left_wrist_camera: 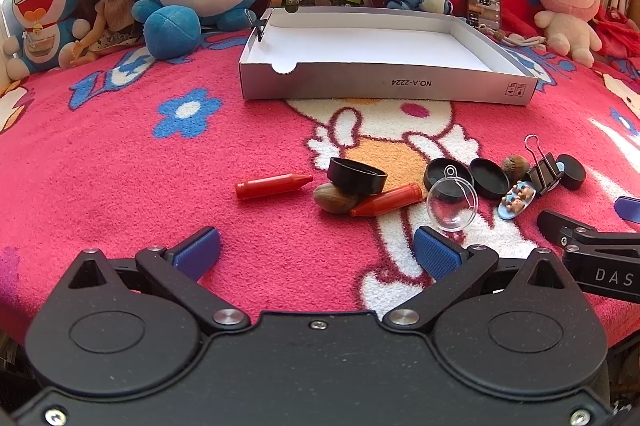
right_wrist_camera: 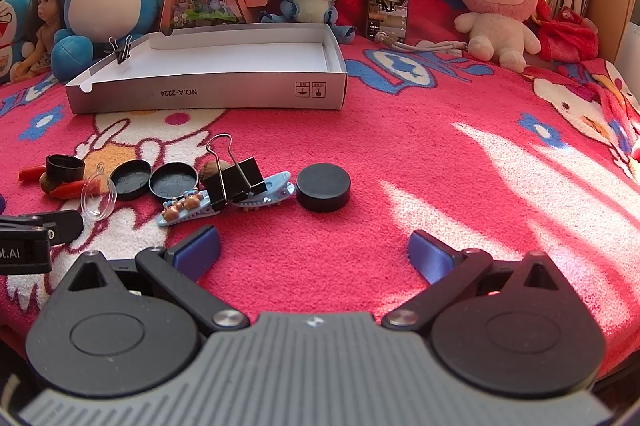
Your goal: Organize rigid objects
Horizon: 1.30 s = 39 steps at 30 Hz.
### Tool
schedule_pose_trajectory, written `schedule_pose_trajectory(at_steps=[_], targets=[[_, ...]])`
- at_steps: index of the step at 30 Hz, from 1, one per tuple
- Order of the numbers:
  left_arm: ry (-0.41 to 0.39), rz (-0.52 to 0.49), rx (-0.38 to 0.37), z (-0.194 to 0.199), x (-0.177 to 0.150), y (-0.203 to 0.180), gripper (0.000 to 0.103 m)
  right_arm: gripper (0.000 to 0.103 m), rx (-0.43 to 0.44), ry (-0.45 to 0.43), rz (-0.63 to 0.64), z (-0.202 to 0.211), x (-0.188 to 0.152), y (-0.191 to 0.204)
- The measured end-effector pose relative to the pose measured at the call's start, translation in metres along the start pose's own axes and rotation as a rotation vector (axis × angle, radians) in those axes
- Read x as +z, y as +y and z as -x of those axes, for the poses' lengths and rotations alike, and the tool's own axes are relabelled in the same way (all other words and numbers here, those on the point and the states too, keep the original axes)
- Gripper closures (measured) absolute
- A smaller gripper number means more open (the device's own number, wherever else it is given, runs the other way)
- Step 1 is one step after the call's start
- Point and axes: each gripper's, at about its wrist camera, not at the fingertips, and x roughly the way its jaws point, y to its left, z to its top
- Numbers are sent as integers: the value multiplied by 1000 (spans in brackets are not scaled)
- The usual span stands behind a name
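While nothing is yet held, nearest pick for the right gripper [right_wrist_camera: 314, 252], jaws wide and empty, is the black round cap [right_wrist_camera: 323, 187] at its 12 o'clock, lying flat, just beside the blue hair clip [right_wrist_camera: 264, 195]. Descend square, straddle its rim, close gently. White box [right_wrist_camera: 208, 93] waits at 11 o'clock. Left gripper [left_wrist_camera: 316, 252] also wide, empty; red crayon [left_wrist_camera: 274, 184] at its 12 o'clock.
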Motion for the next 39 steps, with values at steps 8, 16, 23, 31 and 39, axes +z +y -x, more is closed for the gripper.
schedule_pose_trajectory(at_steps=[8, 16, 23, 31, 39], targets=[[-16, 1, -6, 1, 0, 1, 1, 0, 0, -25, -9, 0, -4, 0], [-61, 14, -13, 11, 3, 11, 29, 0, 26, -44, -6, 5, -5, -5], [-136, 1, 71, 20, 7, 22, 42, 7, 31, -123, -11, 15, 3, -15], [-106, 26, 68, 14, 9, 31, 62, 21, -39, -140, 10, 9, 15, -26], [-93, 43, 44, 1, 13, 20, 61, 30, -32, -114, 24, 1, 15, -22]])
